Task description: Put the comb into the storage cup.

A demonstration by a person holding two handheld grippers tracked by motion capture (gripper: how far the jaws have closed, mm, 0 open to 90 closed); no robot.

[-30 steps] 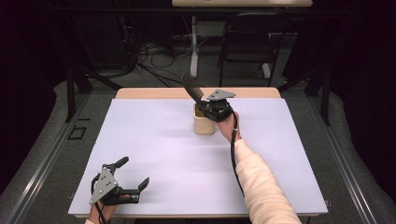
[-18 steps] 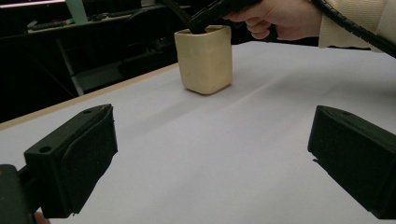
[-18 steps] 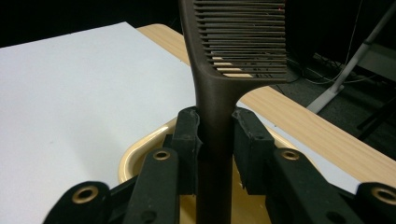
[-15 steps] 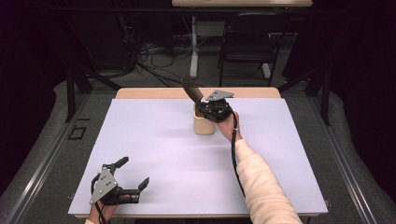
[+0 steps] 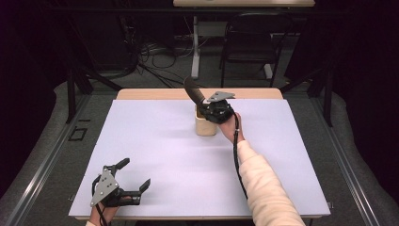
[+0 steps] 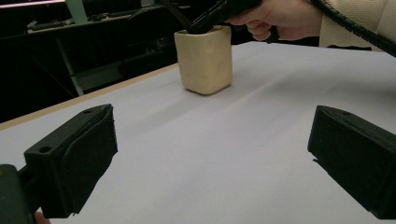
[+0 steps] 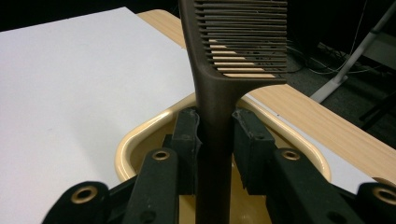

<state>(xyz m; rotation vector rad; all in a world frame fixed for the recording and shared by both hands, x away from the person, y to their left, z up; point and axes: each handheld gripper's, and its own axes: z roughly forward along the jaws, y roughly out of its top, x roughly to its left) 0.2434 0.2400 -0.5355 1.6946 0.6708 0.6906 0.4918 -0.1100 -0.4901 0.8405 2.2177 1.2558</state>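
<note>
A cream square cup stands on the white table top, toward the far middle. A dark brown slotted spatula leans out of it, head up and to the left. My right gripper is over the cup's mouth, shut on the spatula's handle, and both pads press its sides inside the cup rim. My left gripper rests at the near left corner, open and with nothing between its jaws. In the left gripper view the cup is far ahead of the left gripper.
A wooden strip runs along the table's far edge. Beyond it on the dark floor are a chair, a white table leg and cables. The right forearm in a cream sleeve lies across the near right part of the table.
</note>
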